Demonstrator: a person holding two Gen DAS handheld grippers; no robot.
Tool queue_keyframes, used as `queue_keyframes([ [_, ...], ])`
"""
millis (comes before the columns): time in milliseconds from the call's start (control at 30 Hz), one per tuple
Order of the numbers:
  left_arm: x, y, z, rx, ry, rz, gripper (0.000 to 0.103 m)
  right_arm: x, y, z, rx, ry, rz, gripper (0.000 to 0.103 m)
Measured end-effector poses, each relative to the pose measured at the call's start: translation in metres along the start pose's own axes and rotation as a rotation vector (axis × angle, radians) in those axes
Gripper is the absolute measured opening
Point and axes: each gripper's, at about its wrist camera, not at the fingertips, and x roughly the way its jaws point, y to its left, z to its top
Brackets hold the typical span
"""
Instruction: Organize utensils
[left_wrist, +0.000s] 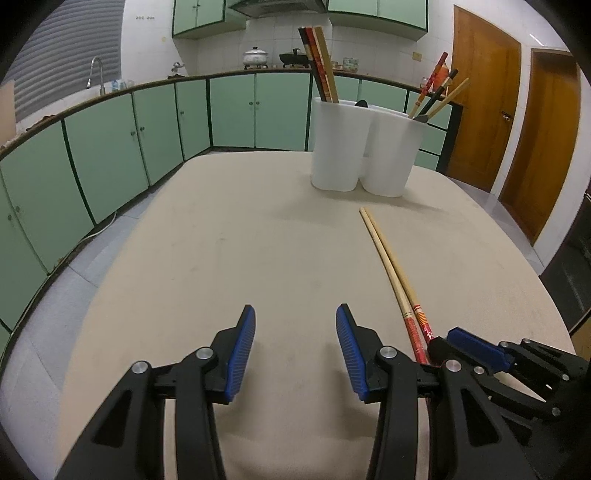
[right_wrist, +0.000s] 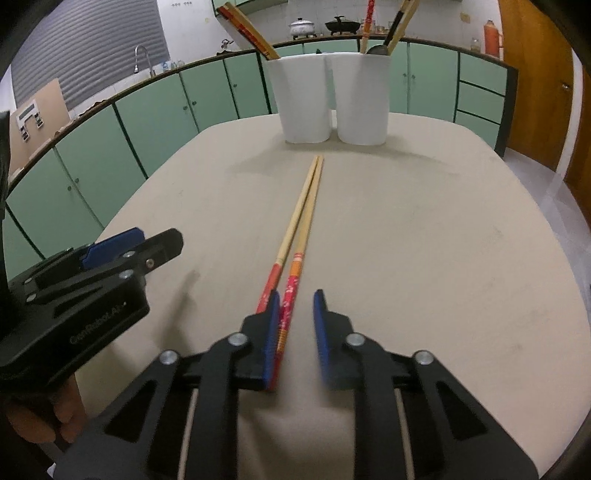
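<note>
A pair of bamboo chopsticks (right_wrist: 303, 218) with red patterned handles lies on the beige table (right_wrist: 424, 240), tips pointing at two white holders (right_wrist: 334, 96). My right gripper (right_wrist: 295, 314) is open, its jaws around the red handle ends; one handle rests against the left pad. The chopsticks also show in the left wrist view (left_wrist: 388, 262), with the right gripper (left_wrist: 439, 347) at their red ends. My left gripper (left_wrist: 295, 332) is open and empty over bare table, left of the chopsticks. The holders (left_wrist: 364, 147) hold several chopsticks and a dark spoon.
Green cabinets and a counter with a sink (left_wrist: 96, 74) and pots curve around the far side. Wooden doors (left_wrist: 517, 129) stand at the right. The table (left_wrist: 221, 240) edge drops to a tiled floor on the left.
</note>
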Motion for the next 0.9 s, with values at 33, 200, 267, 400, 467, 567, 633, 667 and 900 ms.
queue_keyframes([
  [33,0.0,0.0,0.0,0.001,0.0,0.0,0.045,0.0,0.0,0.0,-0.003,0.008,0.0,0.006],
  [200,-0.001,-0.008,0.001,0.016,-0.002,-0.009,0.045,-0.002,-0.008,0.0,0.013,0.013,-0.02,0.005],
  [267,0.0,-0.012,0.002,0.018,0.001,-0.017,0.045,-0.004,-0.017,0.0,0.033,0.01,-0.032,0.005],
  [400,0.001,-0.023,0.003,0.017,0.007,-0.046,0.045,-0.01,-0.041,0.001,0.074,0.004,-0.072,0.005],
  [467,0.001,-0.03,0.004,0.018,0.009,-0.063,0.045,-0.012,-0.052,0.0,0.095,0.0,-0.085,0.005],
  [567,0.004,-0.042,0.004,0.026,0.019,-0.089,0.045,-0.015,-0.064,0.0,0.118,-0.005,-0.095,0.005],
  [633,0.008,-0.052,0.004,0.041,0.03,-0.1,0.042,-0.015,-0.069,0.001,0.129,-0.005,-0.092,0.005],
  [667,0.011,-0.056,0.004,0.047,0.036,-0.104,0.039,-0.015,-0.07,0.001,0.13,-0.006,-0.092,0.005],
  [900,0.038,-0.07,0.005,0.039,0.133,-0.159,0.008,-0.014,-0.073,0.005,0.135,-0.014,-0.093,0.005],
])
